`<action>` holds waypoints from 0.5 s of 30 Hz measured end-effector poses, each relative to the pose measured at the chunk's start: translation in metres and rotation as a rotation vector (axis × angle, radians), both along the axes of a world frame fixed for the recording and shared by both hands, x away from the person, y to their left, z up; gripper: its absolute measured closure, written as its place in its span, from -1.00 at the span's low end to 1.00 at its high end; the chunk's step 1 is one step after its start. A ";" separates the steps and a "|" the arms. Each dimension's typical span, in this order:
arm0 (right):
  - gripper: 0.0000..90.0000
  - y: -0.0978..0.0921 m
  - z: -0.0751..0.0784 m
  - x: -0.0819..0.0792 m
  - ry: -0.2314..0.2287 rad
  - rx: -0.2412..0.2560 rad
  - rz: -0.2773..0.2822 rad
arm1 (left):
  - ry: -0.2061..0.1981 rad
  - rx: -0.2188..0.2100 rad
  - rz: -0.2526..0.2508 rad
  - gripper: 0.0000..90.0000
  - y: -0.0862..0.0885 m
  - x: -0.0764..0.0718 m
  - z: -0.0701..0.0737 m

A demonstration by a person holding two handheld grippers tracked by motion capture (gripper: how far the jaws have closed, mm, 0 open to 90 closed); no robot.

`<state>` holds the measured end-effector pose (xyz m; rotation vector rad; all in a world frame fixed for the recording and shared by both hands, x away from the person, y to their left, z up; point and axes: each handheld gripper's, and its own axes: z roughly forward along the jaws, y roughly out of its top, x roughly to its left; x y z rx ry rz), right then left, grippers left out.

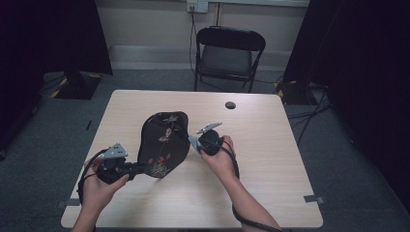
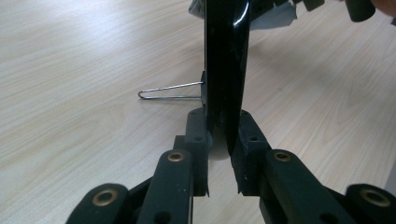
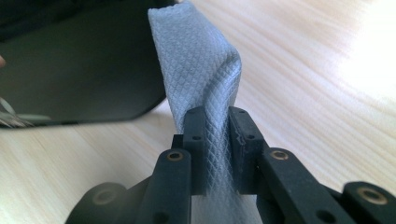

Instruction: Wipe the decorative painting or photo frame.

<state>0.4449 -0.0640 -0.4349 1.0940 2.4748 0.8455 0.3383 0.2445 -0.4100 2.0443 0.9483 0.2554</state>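
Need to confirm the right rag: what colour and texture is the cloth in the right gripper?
Pale grey cloth with a fine diamond weave, clearest in the right gripper view.

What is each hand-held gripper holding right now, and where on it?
The left hand-held gripper clamps the black tray by its lower edge, holding it upright. The right hand-held gripper pinches a grey cloth at a bunched fold.

Left forearm: we enter from the bottom-left edge in the high view, left hand (image 1: 99,186) wrapped around the left gripper (image 1: 126,168), jaws pointing right, clamped on a thin edge held between them. Right forearm: we come in from the lower middle, angled up-left, right hand (image 1: 220,157) gripping the right gripper (image 1: 194,142), jaws pinched together on what they hold.
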 end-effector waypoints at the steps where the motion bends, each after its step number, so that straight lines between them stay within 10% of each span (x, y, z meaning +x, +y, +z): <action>1: 0.76 -0.001 -0.005 -0.002 0.006 -0.002 0.001 | 0.003 -0.002 0.000 0.75 -0.001 0.000 0.000; 15: 0.75 -0.003 -0.022 -0.010 -0.009 -0.085 0.038 | 0.009 -0.003 -0.006 0.75 -0.001 0.000 0.001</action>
